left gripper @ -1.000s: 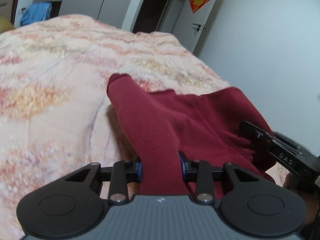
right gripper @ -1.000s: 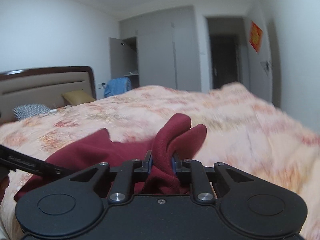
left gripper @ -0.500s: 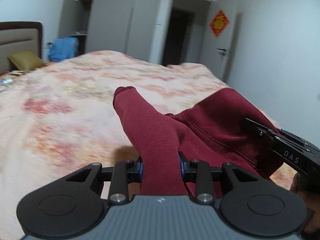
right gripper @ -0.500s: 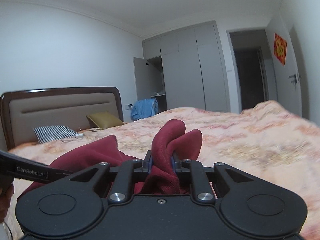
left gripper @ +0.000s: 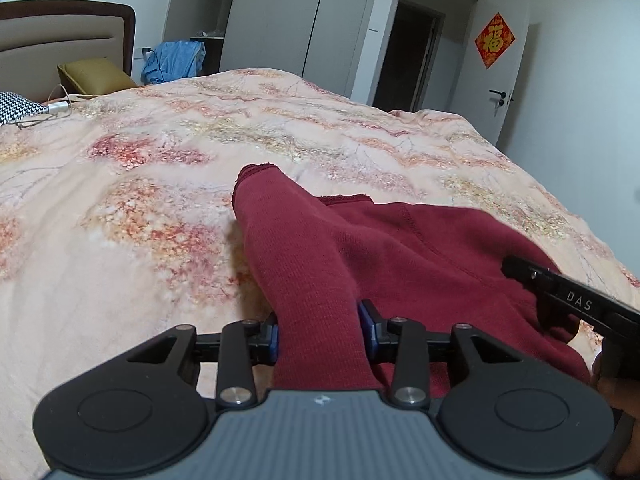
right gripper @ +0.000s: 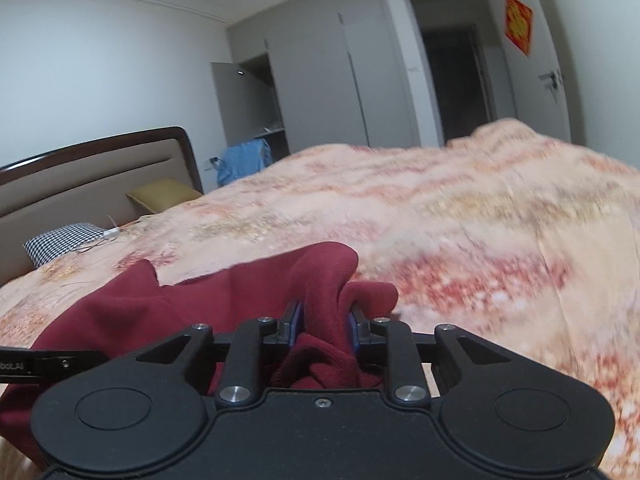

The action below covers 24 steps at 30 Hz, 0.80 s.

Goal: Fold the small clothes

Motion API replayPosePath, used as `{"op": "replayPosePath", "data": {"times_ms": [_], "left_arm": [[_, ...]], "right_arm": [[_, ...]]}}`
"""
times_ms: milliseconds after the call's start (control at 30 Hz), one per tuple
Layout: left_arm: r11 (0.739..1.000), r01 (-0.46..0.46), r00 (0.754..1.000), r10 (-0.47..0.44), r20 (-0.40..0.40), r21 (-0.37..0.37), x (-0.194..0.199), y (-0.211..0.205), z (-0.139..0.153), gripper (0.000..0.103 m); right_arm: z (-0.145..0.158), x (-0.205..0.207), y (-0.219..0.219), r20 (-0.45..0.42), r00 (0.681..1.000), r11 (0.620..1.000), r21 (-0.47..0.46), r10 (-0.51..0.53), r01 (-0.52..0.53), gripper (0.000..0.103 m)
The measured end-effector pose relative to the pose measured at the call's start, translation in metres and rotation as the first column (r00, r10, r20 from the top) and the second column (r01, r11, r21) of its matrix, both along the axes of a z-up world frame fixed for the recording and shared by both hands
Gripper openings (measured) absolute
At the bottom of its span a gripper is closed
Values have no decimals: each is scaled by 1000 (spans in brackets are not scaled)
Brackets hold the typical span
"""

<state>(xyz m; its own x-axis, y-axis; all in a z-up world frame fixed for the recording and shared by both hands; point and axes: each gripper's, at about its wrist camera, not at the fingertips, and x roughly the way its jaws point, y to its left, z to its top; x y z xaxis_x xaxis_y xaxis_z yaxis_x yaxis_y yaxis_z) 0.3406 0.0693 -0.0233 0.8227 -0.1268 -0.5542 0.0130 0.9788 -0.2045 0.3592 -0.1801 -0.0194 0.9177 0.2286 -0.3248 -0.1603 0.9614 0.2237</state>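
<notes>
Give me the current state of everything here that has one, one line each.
Left tongs: opening, dark red garment still between the pads.
Right tongs: opening, bunched garment fold between the pads.
Dark red garment: partly spread on the bedspread, two parts lifted.
Wardrobe door: ajar.
Room door: open.

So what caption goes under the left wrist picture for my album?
Left tool opening around a dark red garment over a flowery bedspread.

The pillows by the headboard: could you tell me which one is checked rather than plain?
It is the black-and-white checked pillow, lying nearer the camera on the bedspread; the other pillow, against the headboard, is plain mustard yellow.
</notes>
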Motion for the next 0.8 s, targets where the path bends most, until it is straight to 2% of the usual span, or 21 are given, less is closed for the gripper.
{"op": "replayPosePath", "data": {"times_ms": [200,333,400,467,533,633,800], "left_arm": [[1000,-7,1000,7,-4,-8,3,0,2,44],[1000,-12,1000,11,-19,-22,5,1,2,47],[999,-15,999,14,-30,-35,6,2,3,55],[998,-20,999,17,-38,-55,6,3,4,65],[998,-37,999,35,-37,-54,3,3,7,83],[998,-57,998,57,-17,-41,-5,4,16,90],[994,-86,996,87,11,-68,-22,8,38,98]], "right_arm": [[-2,-2,2,2,1000,1000,-19,-7,7,29],[1,-1,1,-2,1000,1000,-16,-15,15,37],[3,-1,1,0,1000,1000,-19,-15,15,40],[5,-3,0,6,1000,999,-26,-23,23,51],[8,-6,-1,15,999,999,-28,-30,31,65],[15,-15,-2,34,999,999,-39,-30,31,73],[35,-37,-3,93,995,998,-53,-30,35,88]]}}
